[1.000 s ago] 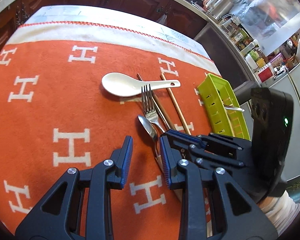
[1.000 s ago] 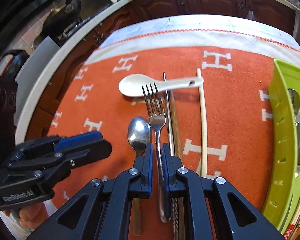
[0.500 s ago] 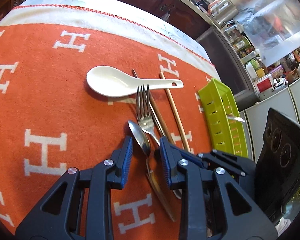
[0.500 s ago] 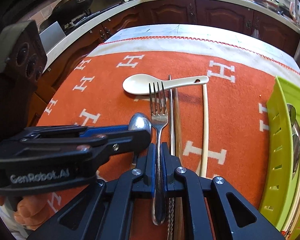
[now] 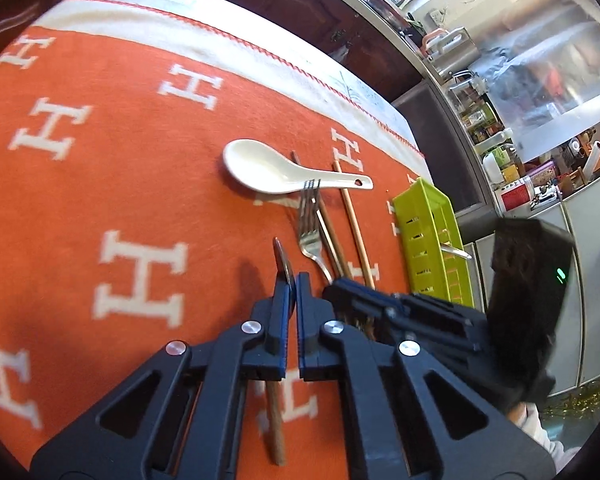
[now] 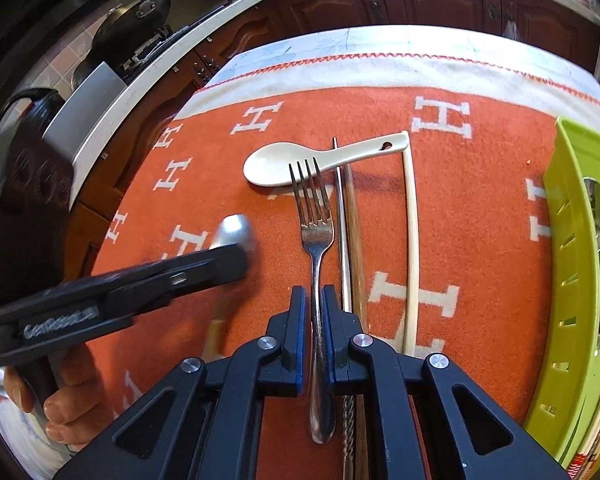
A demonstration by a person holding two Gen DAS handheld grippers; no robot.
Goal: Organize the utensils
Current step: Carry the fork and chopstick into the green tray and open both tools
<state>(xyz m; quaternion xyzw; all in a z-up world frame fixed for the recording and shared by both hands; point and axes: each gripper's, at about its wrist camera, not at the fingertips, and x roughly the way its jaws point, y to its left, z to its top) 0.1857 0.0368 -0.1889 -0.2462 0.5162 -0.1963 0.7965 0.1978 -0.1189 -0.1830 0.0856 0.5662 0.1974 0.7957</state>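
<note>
Left of the lime slotted plastic tray (image 6: 580,240), a glossy white ceramic spoon (image 5: 276,168) lies on the orange woven cloth (image 5: 100,152) across a metal chopstick (image 6: 342,232) and a pale bamboo one (image 6: 412,240). The right gripper (image 6: 315,312) pinches the steel fork (image 6: 314,236) by its slim handle. The left gripper (image 5: 293,292), open a second ago beside the wooden-handled metal spoon (image 5: 281,260), has just clamped shut on it, the bowl turned edgewise.
</note>
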